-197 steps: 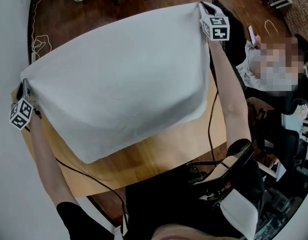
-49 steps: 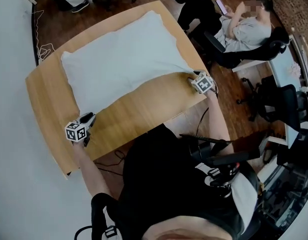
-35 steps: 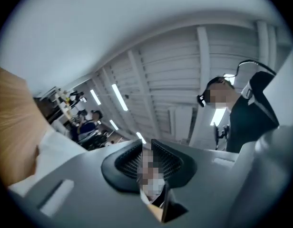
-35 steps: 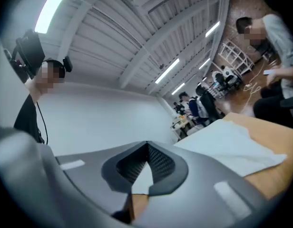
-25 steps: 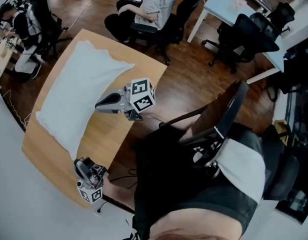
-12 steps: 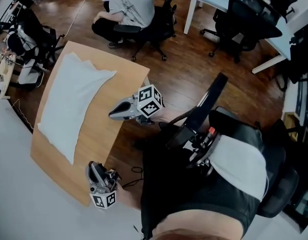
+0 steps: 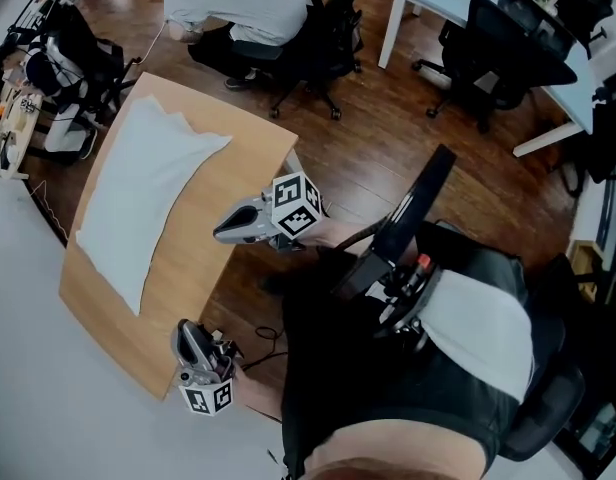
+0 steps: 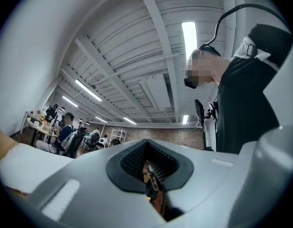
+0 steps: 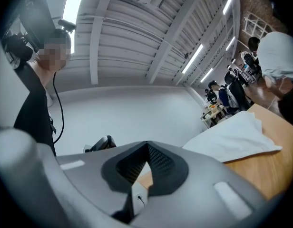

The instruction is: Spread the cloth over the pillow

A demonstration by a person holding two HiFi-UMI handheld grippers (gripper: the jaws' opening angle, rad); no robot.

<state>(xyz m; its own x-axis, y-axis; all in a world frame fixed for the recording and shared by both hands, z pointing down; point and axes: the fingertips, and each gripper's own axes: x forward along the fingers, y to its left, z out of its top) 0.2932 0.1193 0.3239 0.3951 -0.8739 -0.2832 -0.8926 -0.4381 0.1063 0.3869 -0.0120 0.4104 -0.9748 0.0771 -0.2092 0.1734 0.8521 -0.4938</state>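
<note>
Floor: dark wood, with office chairs point(image 7: 508, 48) and a seated person point(image 7: 238, 8) beyond the table.
Table point(image 7: 188, 268): light wood.
Cloth point(image 7: 138, 188): white, spread over the pillow along the table's far side.
Left gripper point(image 7: 187, 330): at the table's near corner, jaws pressed together, empty, apart from the cloth.
Right gripper point(image 7: 220, 232): over the table's right edge, jaws pressed together, empty.

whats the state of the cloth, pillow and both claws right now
cloth: spread out on the table, held by neither claw
pillow: covered by the cloth, not visible
left claw: shut, empty, clear of the cloth
right claw: shut, empty, clear of the cloth
</note>
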